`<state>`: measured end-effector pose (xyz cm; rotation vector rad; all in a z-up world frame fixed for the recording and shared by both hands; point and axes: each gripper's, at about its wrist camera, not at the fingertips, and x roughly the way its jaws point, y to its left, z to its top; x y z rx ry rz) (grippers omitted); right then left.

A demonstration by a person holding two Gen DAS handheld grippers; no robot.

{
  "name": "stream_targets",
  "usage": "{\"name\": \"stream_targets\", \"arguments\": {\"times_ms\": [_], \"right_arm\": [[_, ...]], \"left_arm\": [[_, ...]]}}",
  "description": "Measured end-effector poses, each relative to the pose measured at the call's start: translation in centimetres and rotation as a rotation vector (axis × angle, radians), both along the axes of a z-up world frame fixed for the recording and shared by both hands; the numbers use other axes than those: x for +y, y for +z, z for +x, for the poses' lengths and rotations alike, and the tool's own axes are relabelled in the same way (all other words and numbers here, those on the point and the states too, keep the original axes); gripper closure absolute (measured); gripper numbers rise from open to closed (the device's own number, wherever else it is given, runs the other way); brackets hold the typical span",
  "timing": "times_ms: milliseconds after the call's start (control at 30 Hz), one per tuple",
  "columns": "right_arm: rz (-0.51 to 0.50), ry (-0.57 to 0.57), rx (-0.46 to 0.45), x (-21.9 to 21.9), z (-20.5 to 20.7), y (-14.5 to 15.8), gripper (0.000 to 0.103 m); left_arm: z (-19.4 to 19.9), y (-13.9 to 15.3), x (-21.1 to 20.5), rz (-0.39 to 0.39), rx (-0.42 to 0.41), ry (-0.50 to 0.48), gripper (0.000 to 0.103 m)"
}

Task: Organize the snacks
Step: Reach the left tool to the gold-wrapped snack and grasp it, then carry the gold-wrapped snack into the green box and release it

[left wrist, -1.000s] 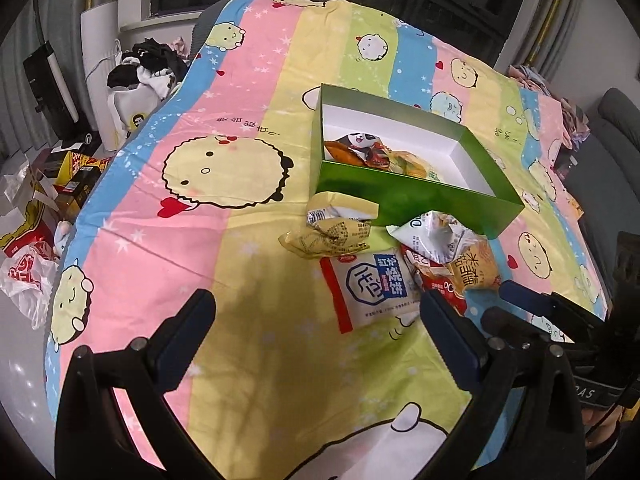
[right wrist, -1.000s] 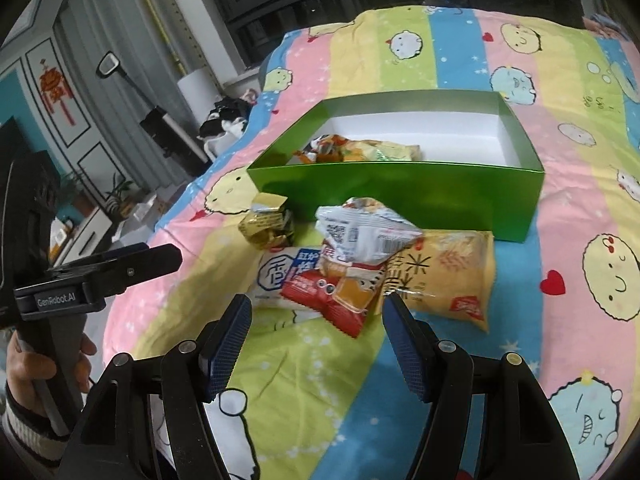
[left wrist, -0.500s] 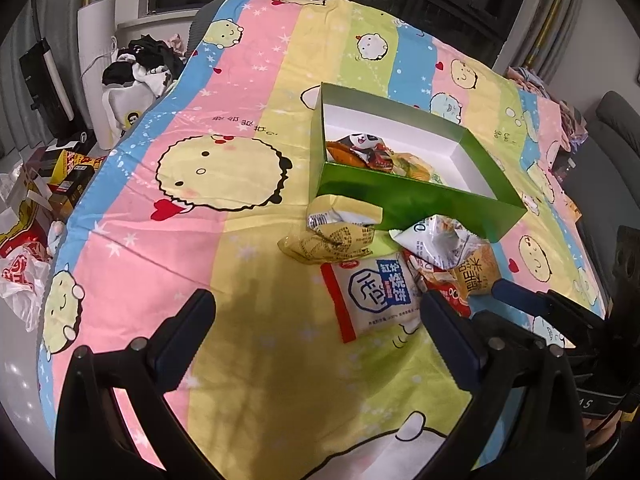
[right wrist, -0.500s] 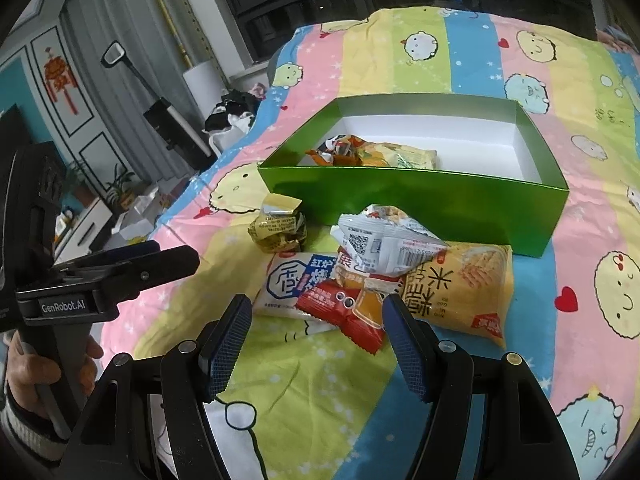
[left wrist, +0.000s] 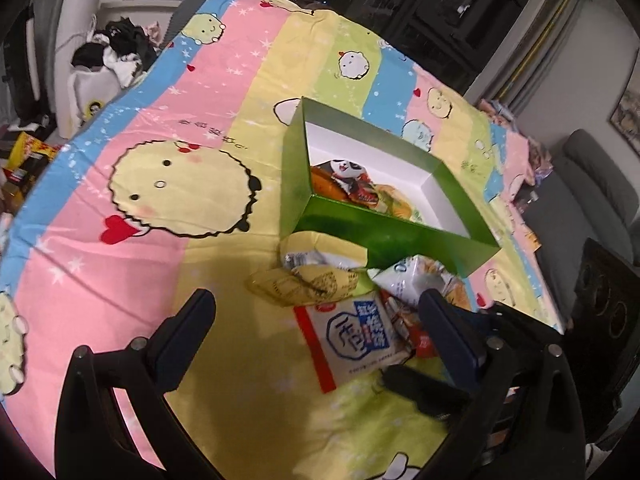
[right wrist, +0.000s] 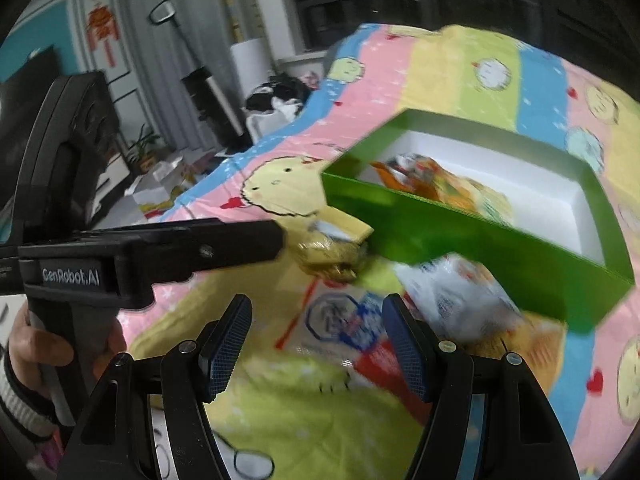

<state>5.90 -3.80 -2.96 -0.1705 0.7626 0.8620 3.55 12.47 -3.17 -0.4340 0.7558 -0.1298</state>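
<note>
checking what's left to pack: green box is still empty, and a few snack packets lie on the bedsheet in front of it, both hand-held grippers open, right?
Not quite: the green box is not empty. The left wrist view shows several packets already in its left end, one with a panda face. The rest holds: snack packets lie on the bedsheet in front of it, and both the left hand-held gripper and right hand-held gripper are open.

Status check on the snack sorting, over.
Both tools open, nothing held: left tool, right tool. Loose packets, white-and-blue packet nearest, lie outside green box; box partly filled. Path unobstructed.
</note>
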Motion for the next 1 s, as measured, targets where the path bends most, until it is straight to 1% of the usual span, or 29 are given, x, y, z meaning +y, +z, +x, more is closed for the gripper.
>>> {"name": "stream_targets", "arguments": {"times_ms": [133, 200, 300, 367, 467, 500, 567, 600, 633, 667, 800, 867, 1000], "right_arm": [[-0.016, 0.005, 0.001, 1.7, 1.5, -0.5, 0.035], [-0.024, 0.005, 0.007, 2.5, 2.3, -0.8, 0.035], [-0.03, 0.011, 0.02, 3.2, 2.9, -1.1, 0.034], [-0.038, 0.025, 0.031, 3.8, 3.2, -1.4, 0.034], [-0.066, 0.037, 0.038, 4.7, 3.5, -1.9, 0.034], [-0.07, 0.041, 0.031, 5.0, 3.5, -2.0, 0.035], [-0.08, 0.046, 0.017, 5.3, 3.3, -2.1, 0.04], [-0.091, 0.04, 0.006, 5.4, 3.3, -2.1, 0.043], [-0.104, 0.036, -0.005, 5.4, 3.3, -2.2, 0.051], [-0.112, 0.036, -0.008, 5.5, 3.4, -2.4, 0.053], [-0.118, 0.04, -0.02, 5.5, 3.4, -2.4, 0.053], [-0.096, 0.042, -0.01, 5.2, 3.3, -2.4, 0.053], [-0.071, 0.044, -0.034, 4.5, 2.0, -1.4, 0.053]], "left_arm": [[1.3, -0.8, 0.2, -0.018, 0.011, -0.014, 0.006], [1.9, -1.3, 0.3, -0.025, 0.025, -0.024, 0.015], [2.7, -2.1, 0.3, -0.037, 0.045, -0.039, 0.021], [3.1, -2.5, 0.3, -0.055, 0.054, -0.051, 0.024], [3.6, -3.0, 0.3, -0.084, 0.062, -0.074, 0.026], [3.7, -3.2, 0.3, -0.098, 0.067, -0.084, 0.035], [3.8, -3.4, 0.2, -0.1, 0.072, -0.087, 0.042], [3.9, -3.5, 0.2, -0.099, 0.075, -0.09, 0.05], [4.0, -3.7, 0.4, -0.104, 0.082, -0.088, 0.051], [4.1, -3.9, 0.5, -0.118, 0.09, -0.088, 0.05], [3.7, -3.6, 0.2, -0.1, 0.086, -0.092, 0.056], [3.3, -3.2, 0.0, -0.094, 0.085, -0.091, 0.056], [2.2, -2.0, -0.6, -0.066, 0.068, -0.087, 0.056]]}}
